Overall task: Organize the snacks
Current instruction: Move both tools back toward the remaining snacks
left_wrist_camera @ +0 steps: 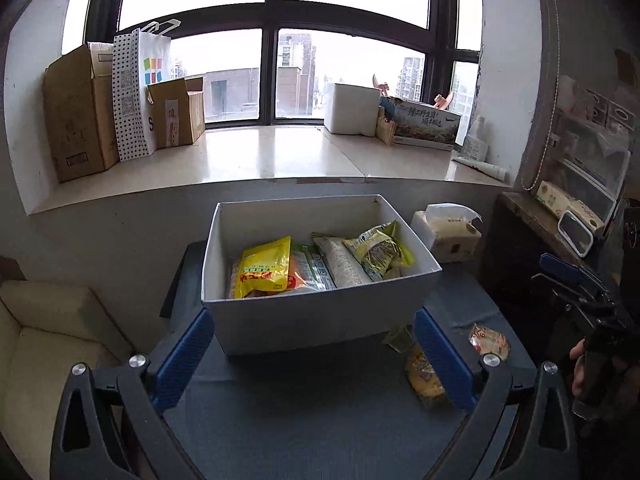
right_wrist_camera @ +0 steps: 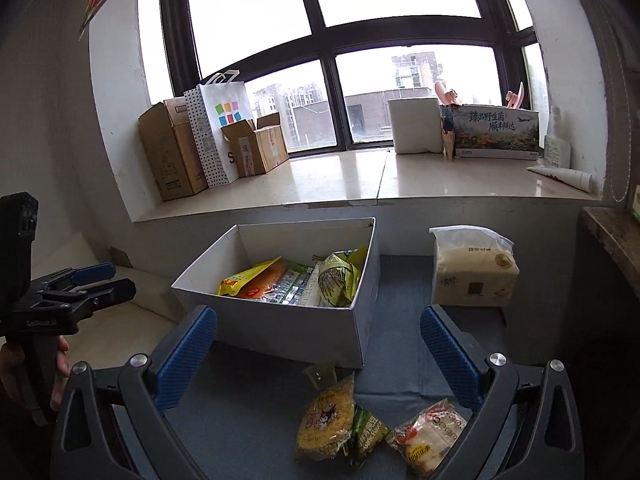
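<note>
a: where are the loose snack packets lying?
b: on the worktop, just before the white box.
a: both claws?
b: the left claw and right claw are gaping, holding nothing (the packets are looking light, crinkly, crushable; pinching an edge seam is seeming wisest).

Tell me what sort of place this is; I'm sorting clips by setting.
Probably a room in a high-rise flat or small office. A big window looks onto tower blocks, cardboard boxes crowd its sill, and a snack box sits on a low table.
</note>
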`<move>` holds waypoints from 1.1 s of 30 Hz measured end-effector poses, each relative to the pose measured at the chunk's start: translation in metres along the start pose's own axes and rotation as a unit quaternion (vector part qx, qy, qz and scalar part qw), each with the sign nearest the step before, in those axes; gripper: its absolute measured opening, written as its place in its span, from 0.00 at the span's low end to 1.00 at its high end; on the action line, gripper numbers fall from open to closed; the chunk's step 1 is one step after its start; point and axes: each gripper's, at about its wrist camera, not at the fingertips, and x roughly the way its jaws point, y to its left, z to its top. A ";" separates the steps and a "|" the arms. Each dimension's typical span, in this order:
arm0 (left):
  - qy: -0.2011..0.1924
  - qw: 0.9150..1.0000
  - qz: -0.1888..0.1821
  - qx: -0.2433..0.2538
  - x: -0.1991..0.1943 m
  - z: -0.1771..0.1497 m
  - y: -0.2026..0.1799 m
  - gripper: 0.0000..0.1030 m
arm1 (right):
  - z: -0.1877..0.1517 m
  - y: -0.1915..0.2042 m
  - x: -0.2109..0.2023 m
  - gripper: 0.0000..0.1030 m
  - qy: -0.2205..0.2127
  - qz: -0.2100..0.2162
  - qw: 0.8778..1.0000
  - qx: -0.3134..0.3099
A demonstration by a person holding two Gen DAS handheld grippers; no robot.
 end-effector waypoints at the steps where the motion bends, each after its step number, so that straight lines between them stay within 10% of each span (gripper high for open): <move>1: 0.002 1.000 -0.003 -0.004 -0.003 -0.009 -0.003 0.99 | -0.009 -0.003 -0.005 1.00 0.003 -0.004 1.000 0.005; 14: 0.066 0.997 -0.029 -0.026 0.002 -0.084 -0.022 0.99 | -0.113 0.001 0.009 1.00 0.092 -0.011 0.996 0.016; 30: 0.091 0.994 -0.034 -0.042 0.016 -0.095 -0.011 0.99 | -0.080 -0.017 0.116 1.00 0.184 -0.001 0.983 -0.029; 33: 0.095 0.994 -0.034 -0.046 0.018 -0.099 -0.007 0.99 | -0.080 -0.015 0.125 0.83 0.190 -0.004 0.981 -0.039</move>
